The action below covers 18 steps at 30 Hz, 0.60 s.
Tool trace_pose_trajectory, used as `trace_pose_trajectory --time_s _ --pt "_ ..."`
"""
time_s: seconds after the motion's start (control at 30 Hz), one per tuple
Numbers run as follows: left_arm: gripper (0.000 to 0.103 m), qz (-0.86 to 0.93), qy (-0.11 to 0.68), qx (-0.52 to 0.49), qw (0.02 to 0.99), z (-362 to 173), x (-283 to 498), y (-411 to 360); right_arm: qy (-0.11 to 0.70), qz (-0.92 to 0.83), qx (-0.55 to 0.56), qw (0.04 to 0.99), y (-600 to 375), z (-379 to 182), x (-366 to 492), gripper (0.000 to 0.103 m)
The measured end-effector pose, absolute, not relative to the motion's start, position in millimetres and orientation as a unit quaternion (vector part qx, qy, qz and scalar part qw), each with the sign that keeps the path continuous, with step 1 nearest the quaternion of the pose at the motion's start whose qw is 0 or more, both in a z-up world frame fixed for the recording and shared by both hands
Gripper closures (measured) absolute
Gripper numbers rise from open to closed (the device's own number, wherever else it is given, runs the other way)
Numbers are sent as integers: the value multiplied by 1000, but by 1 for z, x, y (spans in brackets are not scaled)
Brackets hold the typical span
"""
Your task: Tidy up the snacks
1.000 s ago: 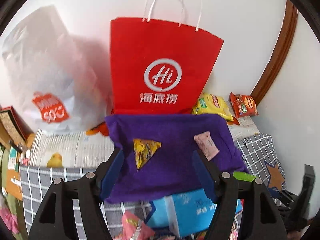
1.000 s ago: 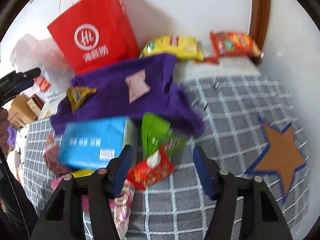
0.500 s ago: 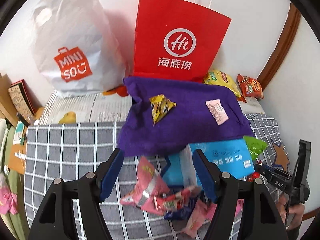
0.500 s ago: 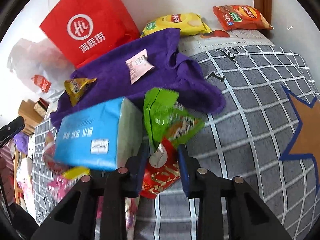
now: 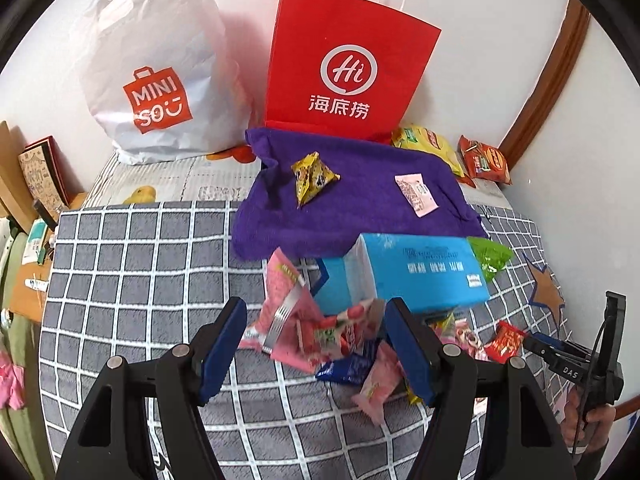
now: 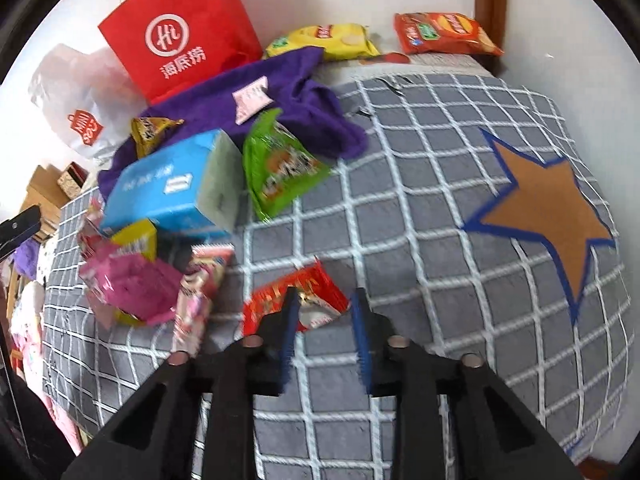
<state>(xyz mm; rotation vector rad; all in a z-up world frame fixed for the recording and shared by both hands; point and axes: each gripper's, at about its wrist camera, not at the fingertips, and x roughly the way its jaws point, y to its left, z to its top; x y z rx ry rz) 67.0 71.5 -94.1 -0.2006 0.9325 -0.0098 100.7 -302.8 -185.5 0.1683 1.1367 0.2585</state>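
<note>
A: While the right gripper (image 6: 325,312) hangs over the red snack packet (image 6: 294,300), its jaws are opening; the packet's near end sits between the blue pads, flat on the cloth, no pinch visible.

B: Orientation?

A: Long axis runs diagonal in the right wrist view, from low left up to a corner at upper right. Print too blurred to read.

B: Left side?

A: Left gripper (image 5: 314,344) has fingers well apart, nothing clamped, over the pink wrappers (image 5: 296,320) beside a dark blue packet (image 5: 348,368).

B: Labels?

A: White plastic bag (image 5: 156,80) reads "MINISO". Red paper bag (image 5: 348,64) has "Hi" in a circle, plus Chinese characters. Blue tissue box (image 5: 420,276) carries white text, unreadable. Green packet (image 6: 280,168) lies just beside the box.

B: Surface, room?

A: Grey checked tablecloth (image 6: 400,200) with a brown star patch (image 6: 548,208) edged blue. Purple towel (image 5: 360,200) near the bags holds a yellow triangular packet (image 5: 312,176) and a pink sachet (image 5: 416,194). Yellow chip bag (image 6: 328,40) and orange chip bag (image 6: 444,32) at the white wall, wooden trim (image 5: 548,80) alongside.
</note>
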Motion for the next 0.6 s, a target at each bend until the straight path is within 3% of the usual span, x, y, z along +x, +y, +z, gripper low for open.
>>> trace_pose_trajectory --time_s 0.1,0.2,0.5,0.6 --pt "33 -5 452 -102 886 -97 63 73 530 135 91 832 -300 -186 94 40" --pt "33 -4 458 -102 883 -102 59 74 523 141 88 836 -288 -190 93 30" --pt "33 14 474 -109 874 -119 49 88 524 126 112 835 -267 -218 112 30" --pt "33 16 472 -115 874 -124 47 94 520 124 91 840 -261 -218 115 43"
